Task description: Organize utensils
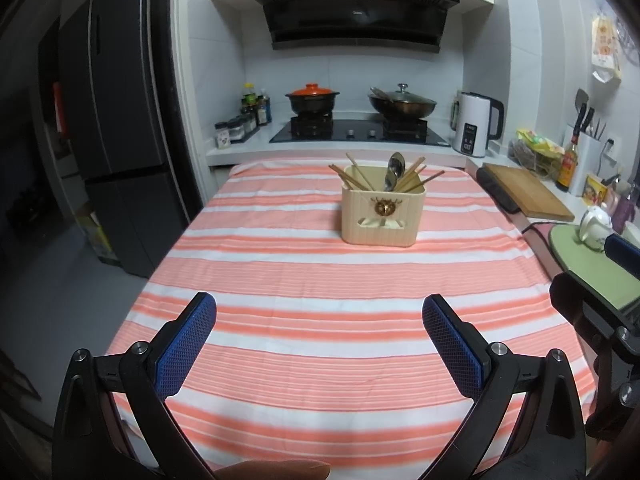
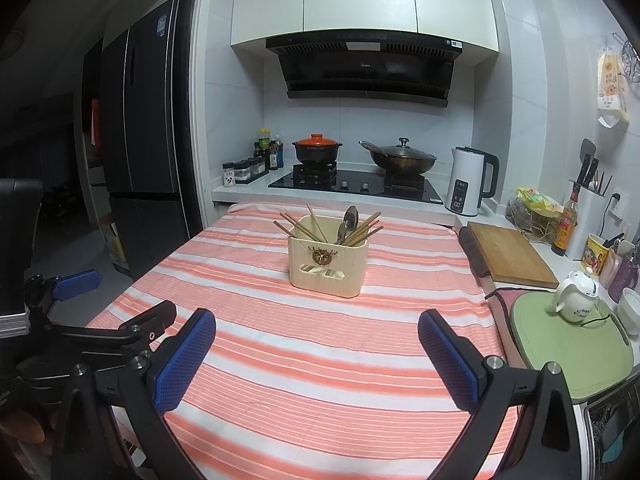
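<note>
In the left wrist view, a table covered by an orange-and-white striped cloth is seen before a stove bearing two pots. One cream utensil holder stands toward the far middle of the cloth, holding several chopsticks and one spoon. The left gripper is held wide apart, empty, above bare cloth. In the right wrist view, the holder is seen well clear of every table edge, and the right gripper is likewise spread and empty; one cutting board lies beside the table's right edge.
</note>
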